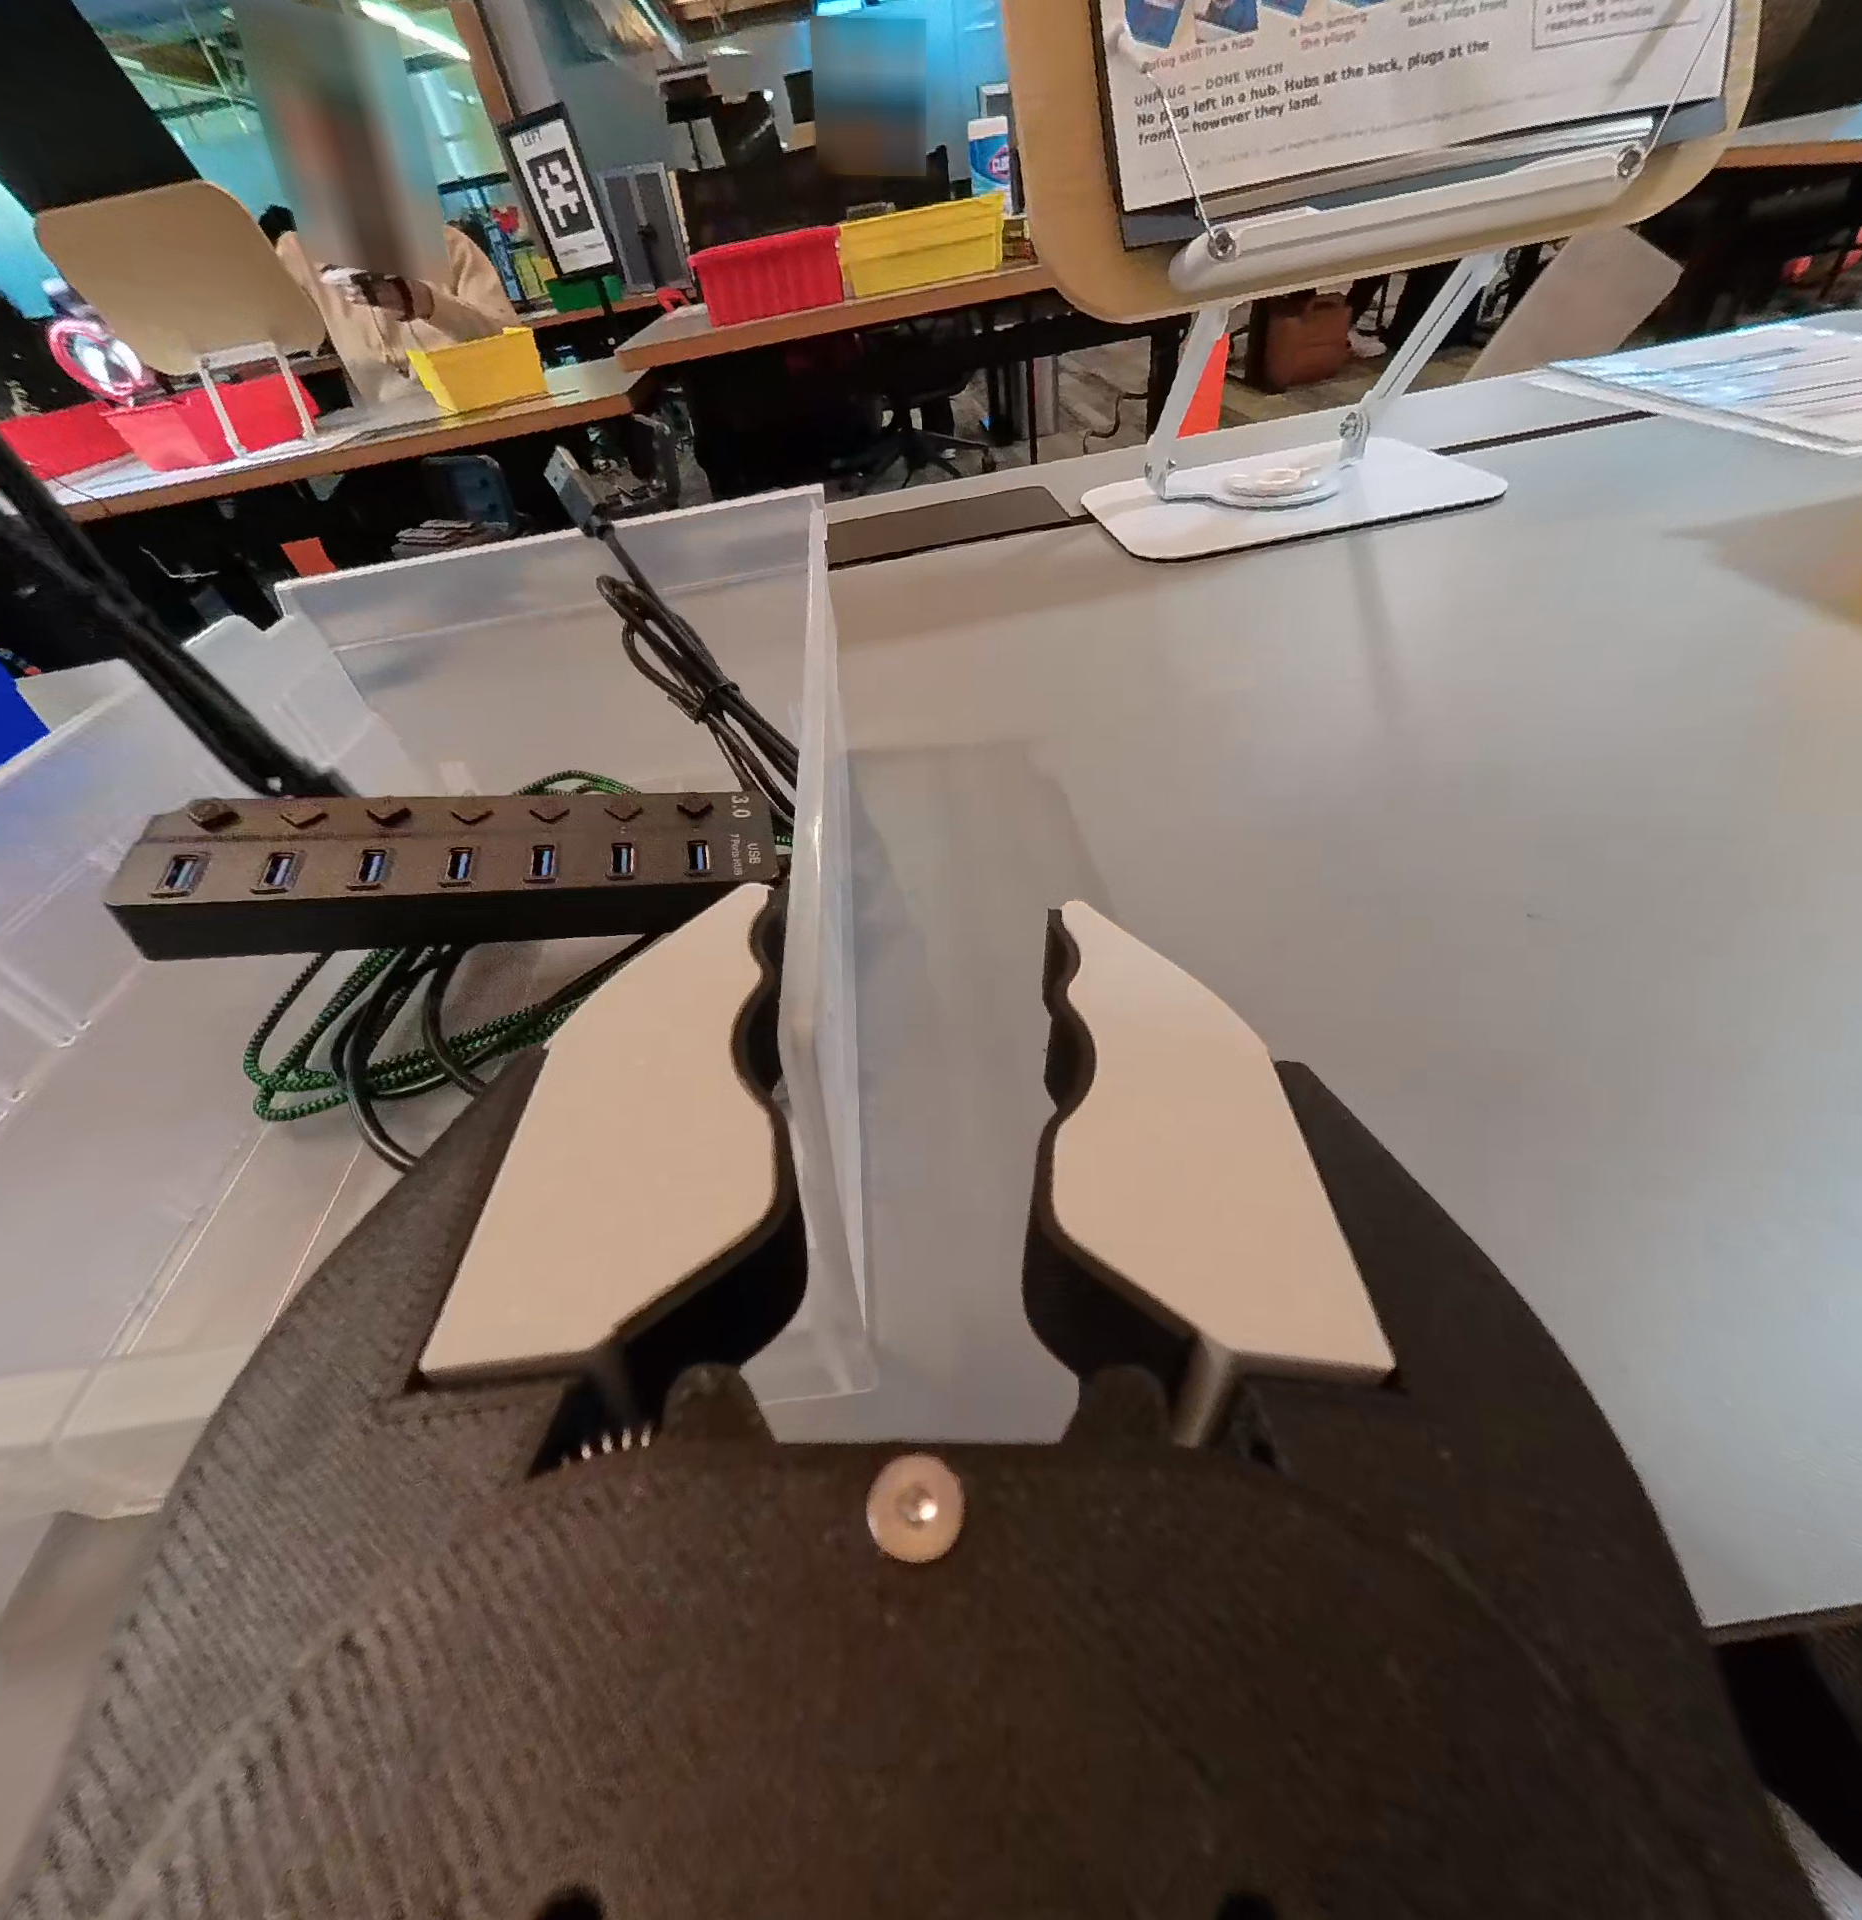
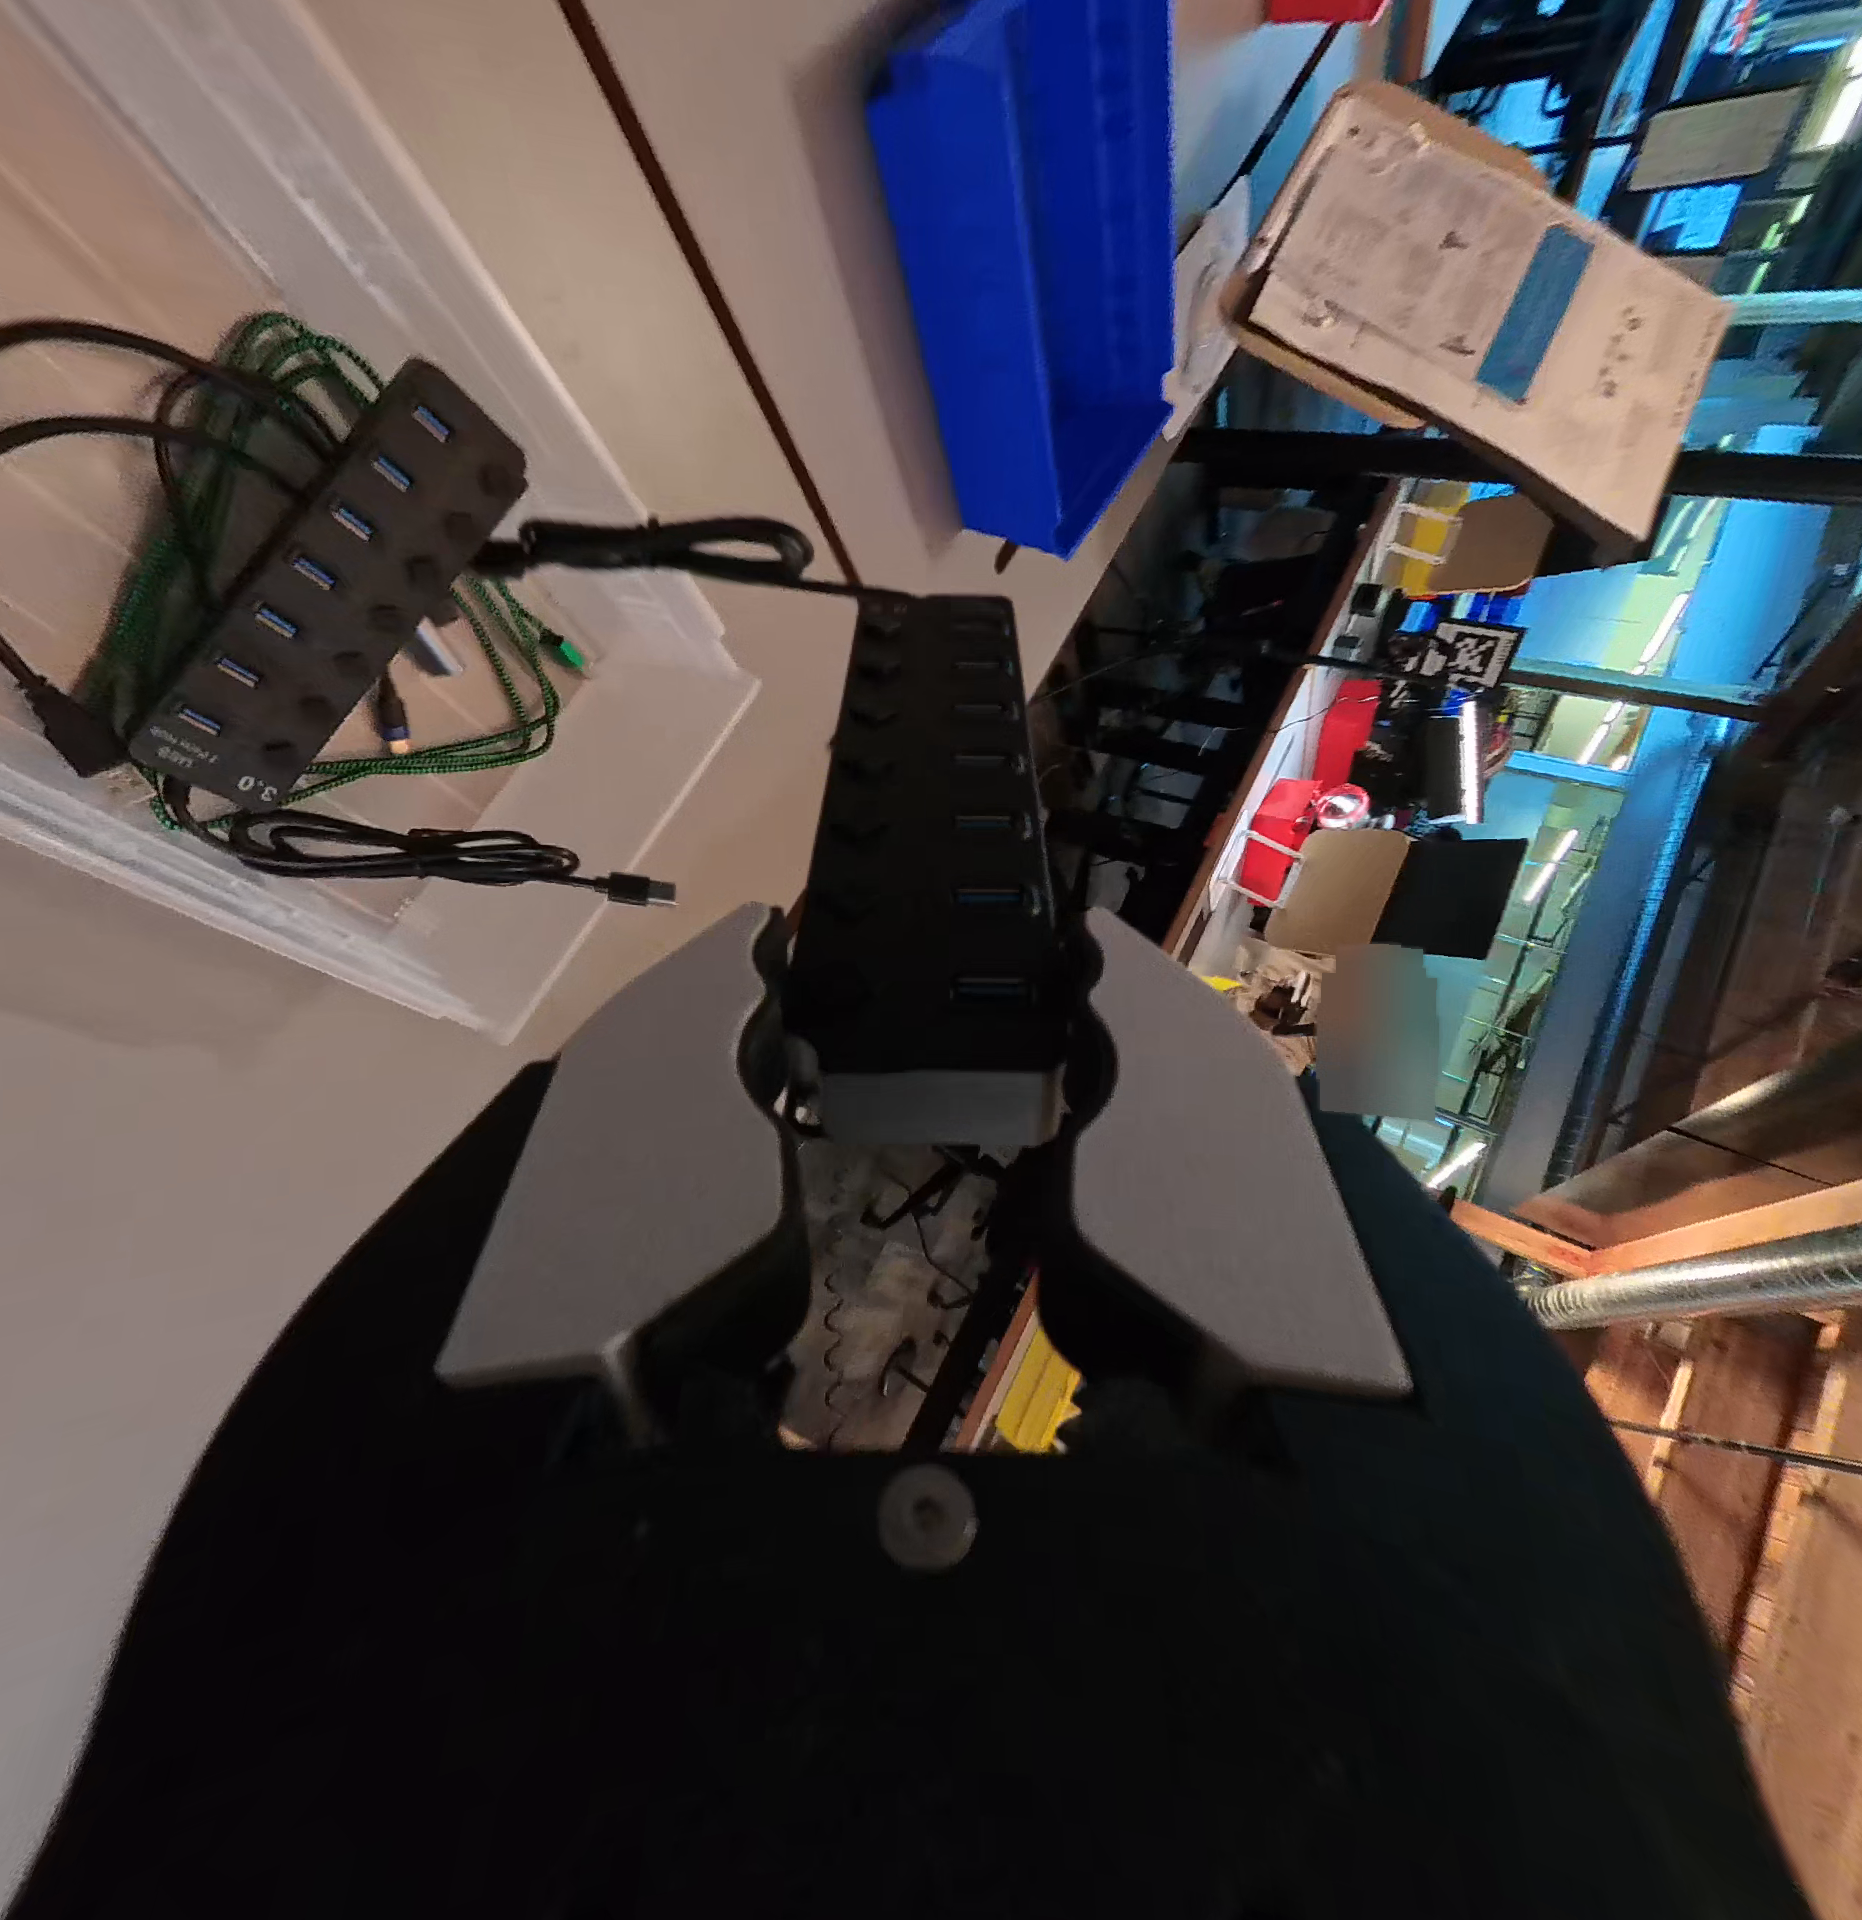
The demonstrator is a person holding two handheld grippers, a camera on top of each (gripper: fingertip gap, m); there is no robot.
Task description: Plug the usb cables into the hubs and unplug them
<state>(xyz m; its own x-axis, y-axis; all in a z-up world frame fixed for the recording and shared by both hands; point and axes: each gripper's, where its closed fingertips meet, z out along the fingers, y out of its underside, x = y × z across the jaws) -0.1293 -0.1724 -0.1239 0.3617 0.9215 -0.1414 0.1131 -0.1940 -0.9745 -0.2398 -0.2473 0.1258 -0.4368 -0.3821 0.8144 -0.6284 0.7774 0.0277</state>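
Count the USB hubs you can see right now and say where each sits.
2. One black hub is clamped in the right gripper, lifted above the table. The other hub lies in the clear bin on tangled cables. More may be hidden.

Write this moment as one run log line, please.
left gripper: open, straddling clear bin wall | right gripper: shut on lifted hub | second hub: in bin, ports empty

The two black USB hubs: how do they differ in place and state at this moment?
The hub in the clear bin lies flat on a tangle of cables, touched by neither gripper; the held hub is lifted off the table, clamped at one end by the right gripper. The bin hub's ports face up; the held hub's face sideways. Both are black, multi-port, with empty ports.
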